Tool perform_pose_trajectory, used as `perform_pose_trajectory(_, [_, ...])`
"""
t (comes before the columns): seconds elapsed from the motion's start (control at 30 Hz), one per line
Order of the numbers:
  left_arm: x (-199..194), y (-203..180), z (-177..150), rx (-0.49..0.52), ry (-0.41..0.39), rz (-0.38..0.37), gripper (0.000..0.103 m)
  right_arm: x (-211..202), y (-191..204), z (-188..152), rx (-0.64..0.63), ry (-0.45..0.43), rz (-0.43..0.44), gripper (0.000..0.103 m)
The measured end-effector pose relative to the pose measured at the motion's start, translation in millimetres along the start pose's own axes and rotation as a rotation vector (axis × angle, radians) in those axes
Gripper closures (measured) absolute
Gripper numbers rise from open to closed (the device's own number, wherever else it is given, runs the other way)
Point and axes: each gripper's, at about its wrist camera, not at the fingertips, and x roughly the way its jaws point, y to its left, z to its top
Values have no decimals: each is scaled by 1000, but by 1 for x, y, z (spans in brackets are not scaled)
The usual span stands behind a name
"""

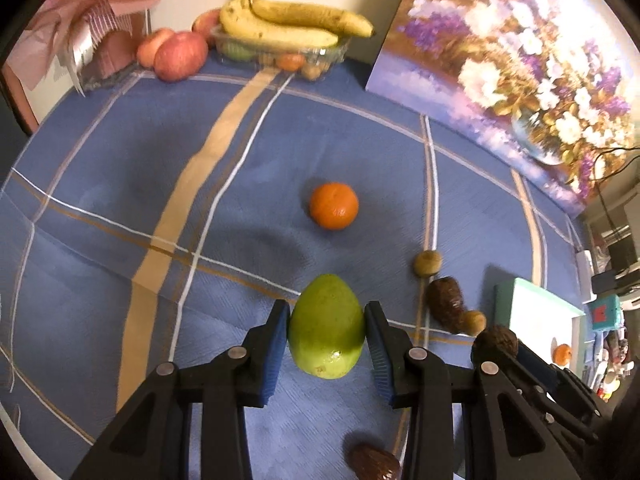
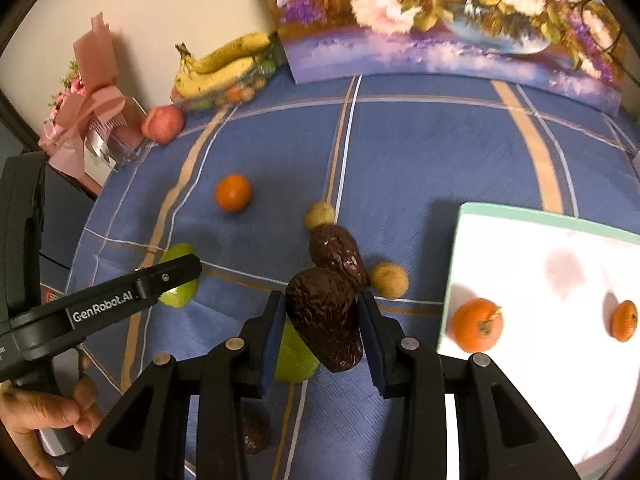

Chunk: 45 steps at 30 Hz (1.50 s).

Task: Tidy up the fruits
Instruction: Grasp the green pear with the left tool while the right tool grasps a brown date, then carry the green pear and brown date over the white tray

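Observation:
My left gripper (image 1: pixel 326 330) is shut on a green pear (image 1: pixel 326 326) just above the blue cloth; it also shows in the right wrist view (image 2: pixel 178 276) with the pear (image 2: pixel 176 296). My right gripper (image 2: pixel 322 326) is shut on a dark wrinkled date (image 2: pixel 324 320), held above the cloth. A second green pear (image 2: pixel 294 356) lies under it. An orange (image 1: pixel 334 205) lies mid-table. Another date (image 2: pixel 338 258) and two small tan fruits (image 2: pixel 319 215) (image 2: pixel 389 279) lie ahead of my right gripper. A white board (image 2: pixel 560 272) at the right holds two oranges (image 2: pixel 476 325) (image 2: pixel 624 320).
A clear tray (image 1: pixel 320 54) with bananas (image 1: pixel 288 20) and small fruits stands at the back by the wall, with apples (image 1: pixel 180 56) to its left. A pink gift bouquet (image 2: pixel 92 108) is at the back left. A flower painting (image 1: pixel 500 60) leans at the back right. Another date (image 1: pixel 374 462) lies near me.

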Motion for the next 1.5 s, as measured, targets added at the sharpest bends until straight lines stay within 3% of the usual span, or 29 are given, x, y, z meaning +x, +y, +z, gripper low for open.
perform_pose_trajectory(0.8, [-71, -45, -16, 102, -151, -62, 62, -78, -32, -18, 75, -102, -52, 64])
perform_pose_trajectory(1.13, [-71, -94, -35, 230, -130, -95, 62, -95, -73, -21, 166, -119, -76, 64])
perform_pose_trajectory(1.5, [-57, -146, -63, 365, -71, -128, 62, -132, -137, -29, 296, -180, -174, 64])
